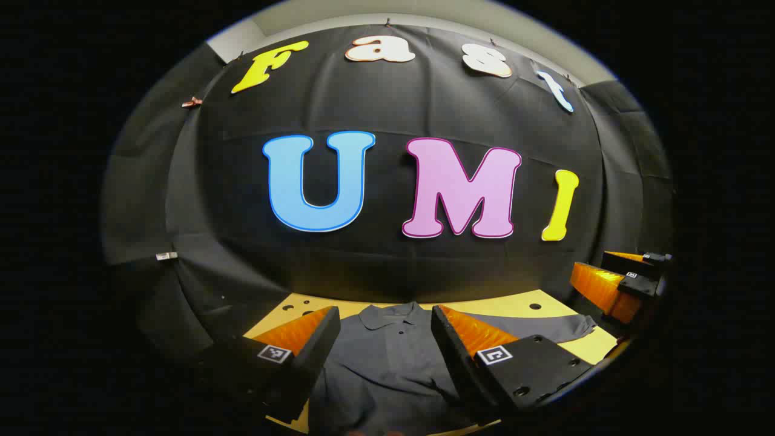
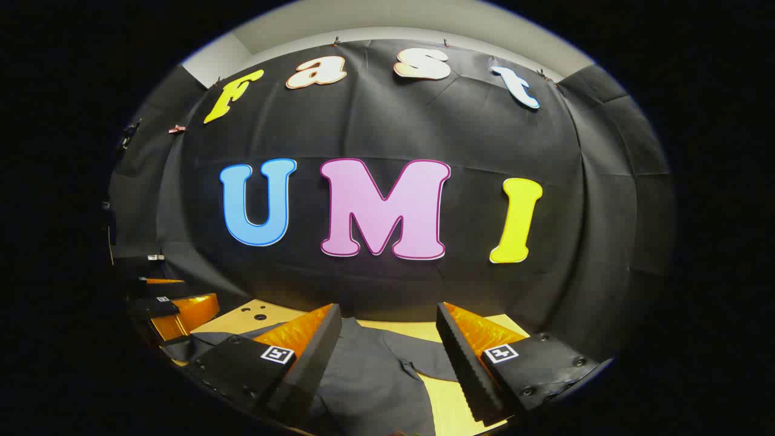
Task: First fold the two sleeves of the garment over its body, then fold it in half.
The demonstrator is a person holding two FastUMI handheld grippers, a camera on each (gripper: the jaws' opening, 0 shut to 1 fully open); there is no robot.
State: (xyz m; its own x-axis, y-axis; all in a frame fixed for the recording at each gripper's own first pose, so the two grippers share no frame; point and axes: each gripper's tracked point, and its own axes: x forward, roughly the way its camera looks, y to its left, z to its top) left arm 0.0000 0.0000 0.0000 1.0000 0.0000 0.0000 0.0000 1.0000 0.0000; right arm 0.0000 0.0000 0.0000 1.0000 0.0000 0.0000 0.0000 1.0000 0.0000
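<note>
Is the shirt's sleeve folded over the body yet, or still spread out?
Still spread: in the left gripper view one sleeve of the shirt lies out sideways on the table.

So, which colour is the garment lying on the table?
The garment is plain dark grey, a collared shirt lying on the yellow table. The left gripper view shows it best.

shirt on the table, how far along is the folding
Nothing looks folded yet: the grey shirt lies flat on the yellow table, collar away, one sleeve spread out sideways. Both tools, left and right, are open above it, holding nothing. Both sleeve folds and the half fold remain.
</note>
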